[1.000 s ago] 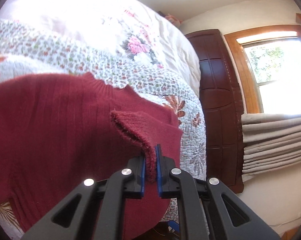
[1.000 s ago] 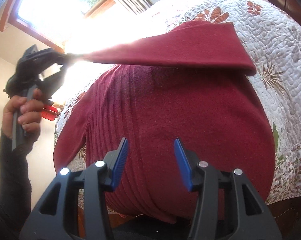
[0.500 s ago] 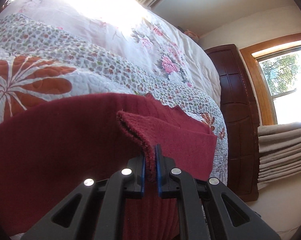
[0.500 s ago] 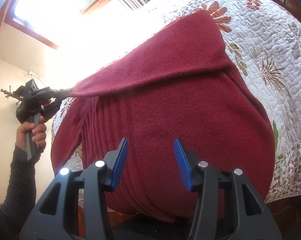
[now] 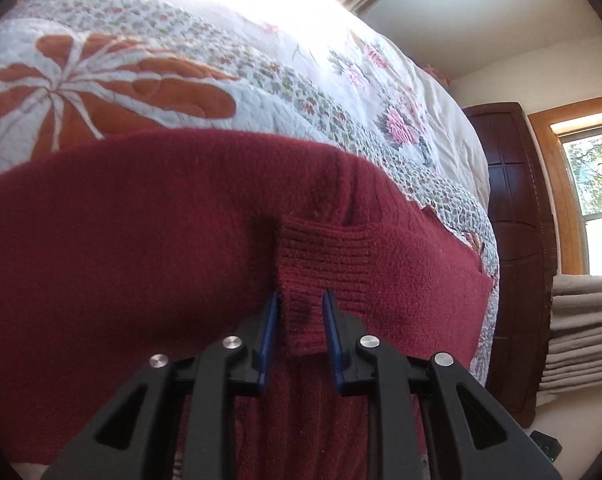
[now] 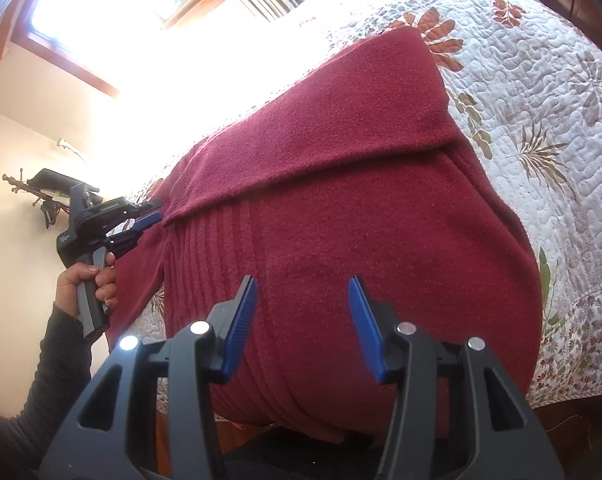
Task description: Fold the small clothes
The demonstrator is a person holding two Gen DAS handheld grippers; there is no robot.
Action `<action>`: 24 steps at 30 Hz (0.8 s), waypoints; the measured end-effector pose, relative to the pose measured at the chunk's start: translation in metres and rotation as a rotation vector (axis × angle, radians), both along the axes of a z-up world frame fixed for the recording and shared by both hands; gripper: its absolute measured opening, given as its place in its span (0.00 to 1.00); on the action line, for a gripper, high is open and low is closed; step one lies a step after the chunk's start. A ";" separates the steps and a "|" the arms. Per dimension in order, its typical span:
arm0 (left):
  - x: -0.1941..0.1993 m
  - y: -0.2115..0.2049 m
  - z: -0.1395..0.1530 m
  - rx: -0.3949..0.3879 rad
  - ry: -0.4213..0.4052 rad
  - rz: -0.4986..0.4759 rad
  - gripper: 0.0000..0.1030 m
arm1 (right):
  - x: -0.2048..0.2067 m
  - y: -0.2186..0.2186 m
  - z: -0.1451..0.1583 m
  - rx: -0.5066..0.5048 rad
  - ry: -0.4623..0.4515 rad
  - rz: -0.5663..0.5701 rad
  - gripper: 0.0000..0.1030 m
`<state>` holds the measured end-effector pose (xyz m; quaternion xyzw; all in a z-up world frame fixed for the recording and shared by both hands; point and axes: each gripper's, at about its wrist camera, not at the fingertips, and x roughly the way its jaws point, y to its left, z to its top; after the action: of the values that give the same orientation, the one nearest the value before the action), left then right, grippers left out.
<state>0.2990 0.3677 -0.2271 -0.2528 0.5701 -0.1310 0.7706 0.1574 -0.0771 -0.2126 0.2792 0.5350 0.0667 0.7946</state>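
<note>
**Red sweater lying on a quilted bed, sleeve folded across it**

Left wrist view: a dark red knitted sweater (image 5: 141,240) is lying spread on a white quilt (image 5: 261,80) printed with orange flowers and small blossoms. The left gripper (image 5: 300,320) is hovering low over the garment with its blue-padded fingers (image 5: 268,332) parted. The ribbed cuff (image 5: 325,264) of a sleeve is sitting between the two pads, and a little space is showing on either side, so the cuff is not being pinched. A dark wooden cabinet (image 5: 513,240) and a sunlit window (image 5: 593,180) are standing at the right.

Right wrist view: the right gripper (image 6: 303,320) is hanging above the sweater's (image 6: 341,240) lower body with its fingers spread wide, holding nothing. One sleeve (image 6: 341,120) is lying folded diagonally across the upper part of the sweater. At the far left, a hand (image 6: 89,280) in a dark sleeve is gripping the left gripper's (image 6: 151,226) handle, its blue tips resting at the sweater's edge. The floral quilt (image 6: 541,100) is stretching away to the right.
</note>
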 end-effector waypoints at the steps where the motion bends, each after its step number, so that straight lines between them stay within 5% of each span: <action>1: -0.006 -0.001 0.011 -0.013 -0.039 0.017 0.45 | 0.000 -0.001 0.000 0.003 -0.002 -0.001 0.47; 4: -0.006 -0.026 0.021 -0.090 -0.072 -0.047 0.53 | 0.002 0.001 0.000 0.009 -0.004 0.014 0.47; 7: 0.004 -0.048 -0.007 -0.081 -0.003 -0.084 0.54 | 0.004 0.008 0.004 0.010 -0.015 0.047 0.47; 10: 0.009 -0.044 -0.037 -0.083 0.066 -0.052 0.48 | 0.003 0.014 0.011 0.011 -0.032 0.065 0.47; 14: -0.002 -0.016 -0.027 -0.081 0.040 0.003 0.47 | -0.001 0.014 0.016 0.021 -0.047 0.065 0.49; 19: -0.052 0.085 0.000 -0.162 -0.025 0.247 0.69 | 0.006 0.020 0.020 0.042 -0.065 0.100 0.49; 24: -0.159 0.209 0.017 -0.191 -0.106 0.592 0.83 | 0.020 0.043 0.030 0.059 -0.107 0.185 0.51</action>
<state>0.1405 0.5765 -0.2100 -0.4721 0.4159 0.0331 0.7765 0.1773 -0.0346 -0.1831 0.2477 0.5130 0.1702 0.8041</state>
